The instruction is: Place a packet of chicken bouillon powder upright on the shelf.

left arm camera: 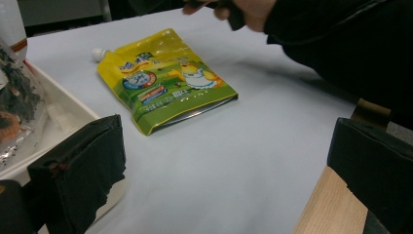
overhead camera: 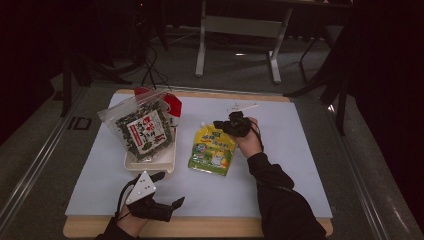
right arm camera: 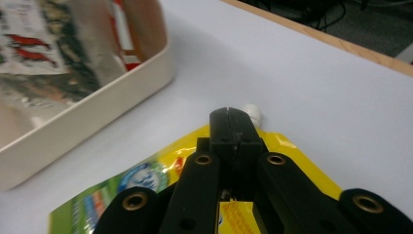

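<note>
Closest to the high camera, the left hand-held gripper [overhead camera: 167, 206] rests at the near wooden edge of the desk [overhead camera: 300, 165], a grey three-cornered plate on its top. Its two black jaws stand wide apart with nothing between them; in the left gripper view their foam-like pads look matte and ragged at the edges.

Most of the desk is covered by a smooth, pale sheet, with a strip of light wood showing along its near and far edges. Around it lies a grey carpeted floor [overhead camera: 45, 150], and beyond the far edge stand the pale legs of another table [overhead camera: 235, 45] in a dark room.

Near the middle of the desk lies the spouted pouch [overhead camera: 212, 149], flat on the sheet, glossy yellow and green plastic with a small white cap at its far corner. The right hand-held gripper [overhead camera: 218, 124] sits over that far corner, just short of the cap; its black jaws are pressed fully together, and whether they pinch any of the pouch cannot be told. A dark sleeve [overhead camera: 280, 195] runs back from it.

Left of the pouch, near but apart, is a cream-coloured tray [overhead camera: 150, 166], shallow with rounded corners. Leaning in it are a clear crinkled bag of dried seaweed [overhead camera: 142, 130] and a red-and-white carton [overhead camera: 172, 105] behind.
</note>
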Demonstrator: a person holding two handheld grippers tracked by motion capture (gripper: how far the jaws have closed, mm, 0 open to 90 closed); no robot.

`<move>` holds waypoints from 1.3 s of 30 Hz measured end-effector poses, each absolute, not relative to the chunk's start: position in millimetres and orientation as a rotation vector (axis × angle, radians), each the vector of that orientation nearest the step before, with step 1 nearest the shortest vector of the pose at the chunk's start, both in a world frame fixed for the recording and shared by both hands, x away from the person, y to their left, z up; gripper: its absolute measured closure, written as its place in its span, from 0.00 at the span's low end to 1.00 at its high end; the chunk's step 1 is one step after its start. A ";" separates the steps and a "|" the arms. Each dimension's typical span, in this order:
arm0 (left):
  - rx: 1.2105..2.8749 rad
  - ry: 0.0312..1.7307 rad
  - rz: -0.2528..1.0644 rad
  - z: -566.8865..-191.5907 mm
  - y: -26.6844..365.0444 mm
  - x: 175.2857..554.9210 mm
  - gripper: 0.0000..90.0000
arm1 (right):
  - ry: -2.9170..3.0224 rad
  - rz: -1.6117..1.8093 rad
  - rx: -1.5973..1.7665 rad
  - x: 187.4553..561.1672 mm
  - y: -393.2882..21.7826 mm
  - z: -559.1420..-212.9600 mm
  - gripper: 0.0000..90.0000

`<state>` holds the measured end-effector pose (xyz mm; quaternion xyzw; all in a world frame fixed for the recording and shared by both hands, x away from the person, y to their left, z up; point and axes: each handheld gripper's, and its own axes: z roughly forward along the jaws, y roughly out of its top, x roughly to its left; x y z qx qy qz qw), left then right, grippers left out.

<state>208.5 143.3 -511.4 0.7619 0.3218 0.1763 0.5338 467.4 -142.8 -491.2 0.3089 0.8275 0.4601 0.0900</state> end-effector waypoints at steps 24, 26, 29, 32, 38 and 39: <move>1.851 0.744 0.417 -512.2 148.5 204.6 0.02 | 2.482 1.168 1.075 526.1 -105.0 -527.1 1.00; 1.852 0.745 0.419 -512.4 149.4 204.6 0.02 | 2.493 1.159 1.085 528.4 -102.2 -529.8 1.00; 1.846 0.749 0.420 -512.0 149.9 203.9 0.02 | 2.504 1.103 1.085 529.7 -97.1 -535.2 1.00; 1.848 0.748 0.423 -512.1 149.9 203.4 0.02 | 2.498 1.093 1.106 531.3 -94.9 -538.0 1.00; 1.844 0.750 0.423 -512.1 150.4 203.5 0.02 | 2.519 1.086 1.080 528.3 -90.8 -537.7 1.00; 1.843 0.749 0.424 -512.0 150.3 203.5 0.02 | 2.526 1.091 1.071 526.7 -90.1 -537.3 1.00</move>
